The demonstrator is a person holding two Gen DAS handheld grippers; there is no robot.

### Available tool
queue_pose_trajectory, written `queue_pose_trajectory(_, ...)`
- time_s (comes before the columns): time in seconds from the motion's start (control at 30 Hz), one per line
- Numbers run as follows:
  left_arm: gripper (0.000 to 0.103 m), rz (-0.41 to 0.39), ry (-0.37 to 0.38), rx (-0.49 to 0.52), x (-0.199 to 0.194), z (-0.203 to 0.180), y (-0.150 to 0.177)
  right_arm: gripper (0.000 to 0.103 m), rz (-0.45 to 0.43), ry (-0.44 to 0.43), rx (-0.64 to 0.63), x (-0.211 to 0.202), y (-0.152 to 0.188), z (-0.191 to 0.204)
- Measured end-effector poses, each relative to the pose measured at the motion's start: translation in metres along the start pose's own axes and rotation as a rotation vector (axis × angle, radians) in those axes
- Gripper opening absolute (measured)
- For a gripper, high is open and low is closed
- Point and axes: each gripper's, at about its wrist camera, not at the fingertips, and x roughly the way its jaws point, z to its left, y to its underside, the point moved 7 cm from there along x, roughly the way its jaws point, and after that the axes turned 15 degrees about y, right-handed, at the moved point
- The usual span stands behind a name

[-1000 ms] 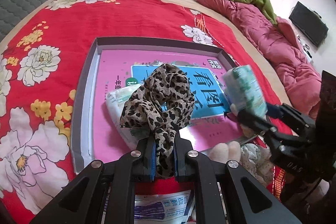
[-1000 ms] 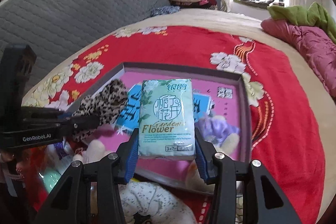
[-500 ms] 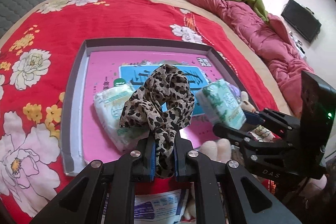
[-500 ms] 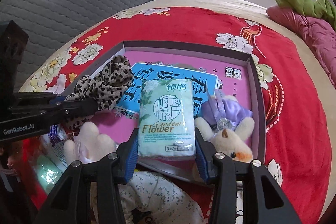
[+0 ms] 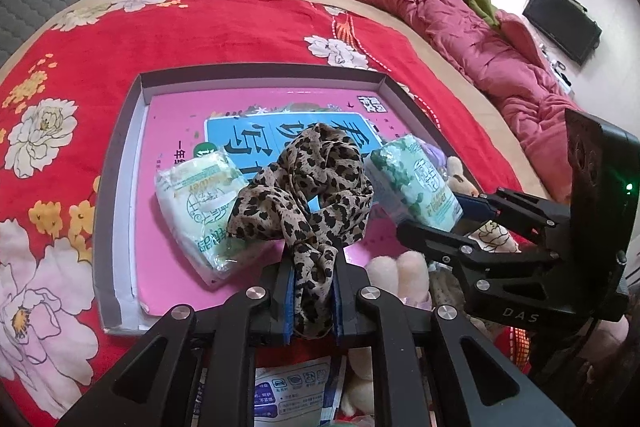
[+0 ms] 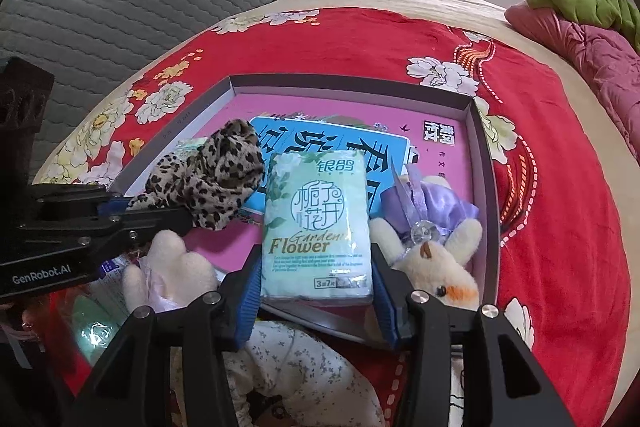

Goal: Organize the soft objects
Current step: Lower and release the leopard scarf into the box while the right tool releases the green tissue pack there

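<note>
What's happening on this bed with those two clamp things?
A person is sorting soft items into a shallow tray on the bed. The left gripper is shut on a leopard-print scarf; the right gripper holds a tissue pack over the tray's near edge. Another tissue pack and a plush toy already lie inside.

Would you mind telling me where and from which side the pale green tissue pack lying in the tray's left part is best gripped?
Grip the pale green tissue pack across its narrow width near the middle, coming from above. It lies flat on the pink-lined grey tray with its long sides free; the leopard-print scarf hangs over its right edge, so I would approach slightly from the left.
</note>
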Motion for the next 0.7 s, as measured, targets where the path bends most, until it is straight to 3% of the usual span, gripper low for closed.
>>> queue_pose_trajectory(0.3,0.015,0.000,-0.008,0.000,0.000,0.003,0.002,0.051,-0.025,0.005,0.010,-0.005,-0.004,-0.002)
queue_pose_trajectory(0.7,0.025,0.007,-0.047,0.003,0.005,0.012,-0.001,0.056,-0.103,0.005,0.067,-0.021,-0.016,-0.015)
